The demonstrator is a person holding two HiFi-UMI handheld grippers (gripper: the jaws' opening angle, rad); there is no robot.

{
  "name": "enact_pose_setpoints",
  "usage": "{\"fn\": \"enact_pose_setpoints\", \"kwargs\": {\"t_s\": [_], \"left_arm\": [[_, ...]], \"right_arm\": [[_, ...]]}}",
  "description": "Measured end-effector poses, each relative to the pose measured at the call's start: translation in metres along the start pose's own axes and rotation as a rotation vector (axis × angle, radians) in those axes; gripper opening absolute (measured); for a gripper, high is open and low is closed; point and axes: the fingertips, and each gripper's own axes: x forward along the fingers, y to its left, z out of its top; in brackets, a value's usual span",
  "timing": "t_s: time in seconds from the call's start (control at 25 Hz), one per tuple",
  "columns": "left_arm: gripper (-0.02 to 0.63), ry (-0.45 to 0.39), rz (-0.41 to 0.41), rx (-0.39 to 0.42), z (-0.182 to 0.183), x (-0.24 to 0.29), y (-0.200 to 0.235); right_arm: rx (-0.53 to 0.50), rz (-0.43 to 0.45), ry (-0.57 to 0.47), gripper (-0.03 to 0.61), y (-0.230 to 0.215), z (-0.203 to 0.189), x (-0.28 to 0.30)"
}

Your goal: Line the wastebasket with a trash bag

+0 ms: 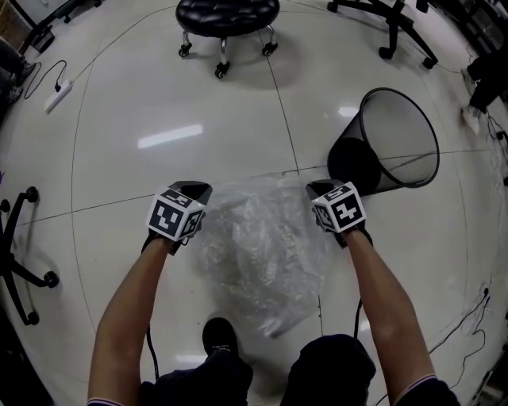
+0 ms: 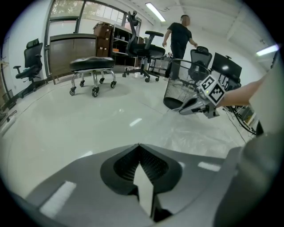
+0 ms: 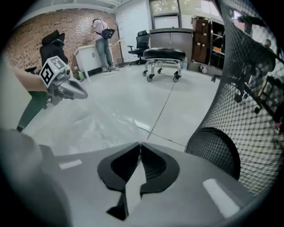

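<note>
Dark-trousered knees (image 1: 329,369) and one black shoe (image 1: 218,335) come first, at the bottom of my head view, with two bare forearms reaching forward over them.

Entry, left gripper (image 1: 193,190): I read the jaws as pressed together, with a pale sliver of film nipped between the pads. It holds the left end of the bag's far edge.

Entry, right gripper (image 1: 321,190): jaws likewise together, film showing in the slit. It holds the right end of that same edge.

Entry, crumpled clear plastic trash bag (image 1: 262,258): it is spread on the glossy white tiled floor (image 1: 159,103). The gripped edge runs straight across from one gripper to the other, and the body trails back from it toward the shoe. Its long axis therefore points at me, away from the target.

Entry, black wire-mesh wastebasket (image 1: 353,162): it stands upright and unlined, mouth open upward. It is beyond the gripped edge and off to the right, near the right gripper and well apart from the left.

My judgement: the bag edge has to travel forward and rightward and rise above the rim. The right hand is the nearer one and leads; the left must cross the wider gap.

Entry, black padded stool on castors (image 1: 226,16): far ahead, clear of the path.
</note>
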Motion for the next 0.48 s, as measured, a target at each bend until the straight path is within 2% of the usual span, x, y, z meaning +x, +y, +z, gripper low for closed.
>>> {"fn": "enact_pose_setpoints", "kwargs": {"t_s": [0.2, 0.48], "left_arm": [[0.011, -0.059, -0.022, 0.006, 0.018, -0.03, -0.016], [0.011, -0.167, -0.056, 0.071, 0.06, -0.099, -0.058]], "right_arm": [[-0.046, 0.028, -0.12, 0.005, 0.017, 0.027, -0.051], [-0.077, 0.079, -0.284, 0.005, 0.033, 0.047, -0.145]]}}
